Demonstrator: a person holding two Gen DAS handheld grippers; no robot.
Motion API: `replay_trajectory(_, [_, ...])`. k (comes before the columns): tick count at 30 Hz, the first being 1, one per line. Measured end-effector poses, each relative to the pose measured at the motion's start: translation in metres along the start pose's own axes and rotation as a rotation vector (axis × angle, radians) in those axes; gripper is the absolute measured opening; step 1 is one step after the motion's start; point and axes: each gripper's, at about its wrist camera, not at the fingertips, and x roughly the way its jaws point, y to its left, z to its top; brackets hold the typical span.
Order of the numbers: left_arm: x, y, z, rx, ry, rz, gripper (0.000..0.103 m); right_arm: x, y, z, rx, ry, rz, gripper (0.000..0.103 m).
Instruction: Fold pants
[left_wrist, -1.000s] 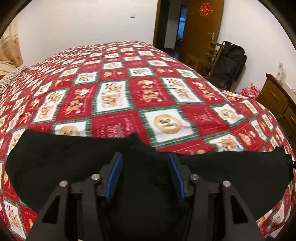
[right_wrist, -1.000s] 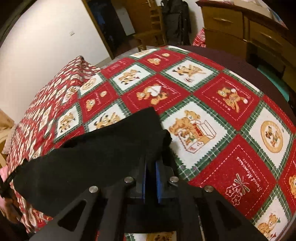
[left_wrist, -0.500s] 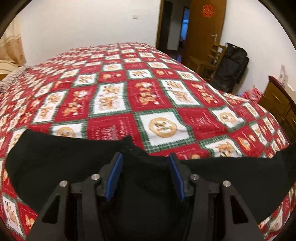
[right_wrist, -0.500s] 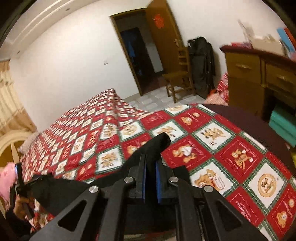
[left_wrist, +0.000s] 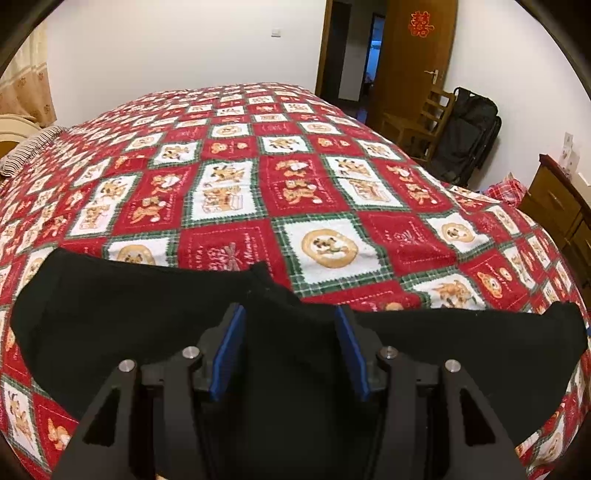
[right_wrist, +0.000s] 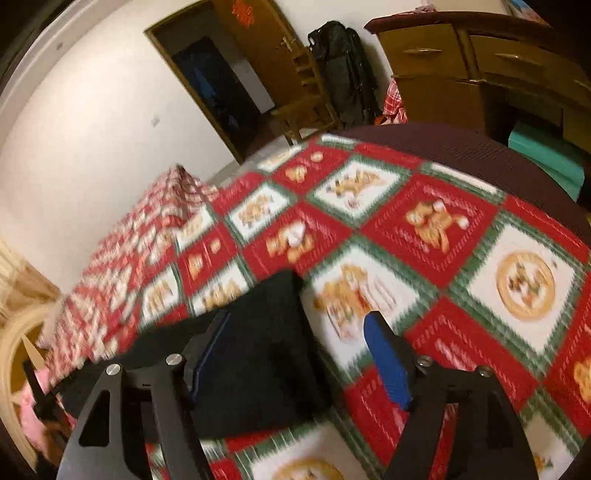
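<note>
The black pants (left_wrist: 110, 317) lie stretched across the near edge of the bed on a red, green and white patterned blanket (left_wrist: 258, 177). My left gripper (left_wrist: 290, 314) is open, its blue pads spread over the middle of the pants. In the right wrist view, my right gripper (right_wrist: 297, 321) is open; the end of the pants (right_wrist: 258, 332) lies on the blanket between its fingers, close to the left pad (right_wrist: 207, 354). The right view is motion-blurred.
A wooden dresser (right_wrist: 480, 62) stands to the right of the bed. A wooden chair (left_wrist: 417, 125) and a black bag (left_wrist: 469, 136) stand by the open door (left_wrist: 417, 62). A striped pillow (left_wrist: 29, 147) lies at the bed's far left.
My right gripper has opened and let go of the pants end, which has dropped from the air onto the blanket. The left gripper has stayed open over the pants.
</note>
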Motion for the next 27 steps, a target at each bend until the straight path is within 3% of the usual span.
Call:
replay_trajectory(2, [0.004, -0.004, -0.001, 0.006, 0.011, -0.015, 0.054, 0.011, 0.005, -0.009, -0.031, 0.044, -0.034, 0.074])
replay_trajectory(8, [0.002, -0.004, -0.004, 0.016, 0.011, -0.016, 0.054, 0.022, 0.045, -0.024, -0.22, 0.068, -0.147, 0.072])
replay_trajectory(10, [0.001, 0.001, -0.004, -0.01, 0.009, -0.018, 0.054, 0.028, 0.061, -0.029, -0.306, 0.079, -0.215, 0.059])
replay_trajectory(11, [0.0, 0.004, -0.004, -0.023, 0.009, -0.02, 0.054, 0.027, 0.065, -0.028, -0.302, 0.082, -0.178, 0.028])
replay_trajectory(12, [0.0, 0.005, -0.004, -0.031, 0.011, -0.021, 0.054, 0.026, 0.066, -0.025, -0.285, 0.093, -0.15, 0.017])
replay_trajectory(14, [-0.001, 0.006, -0.004, -0.032, 0.013, -0.025, 0.054, 0.019, 0.07, -0.021, -0.282, 0.089, -0.149, 0.014])
replay_trajectory(19, [-0.007, 0.001, -0.001, -0.012, -0.018, -0.021, 0.054, -0.051, 0.083, -0.008, -0.298, -0.147, -0.102, 0.013])
replay_trajectory(22, [-0.006, -0.002, -0.001, 0.0, -0.021, -0.014, 0.054, -0.08, 0.082, -0.007, -0.305, -0.237, -0.103, 0.013])
replay_trajectory(25, [0.001, -0.003, -0.005, 0.003, -0.009, -0.005, 0.054, -0.047, 0.059, -0.016, -0.279, -0.124, -0.202, 0.013])
replay_trajectory(27, [0.006, -0.003, -0.007, 0.002, 0.013, -0.007, 0.054, -0.022, 0.042, -0.023, -0.241, -0.041, -0.224, 0.012])
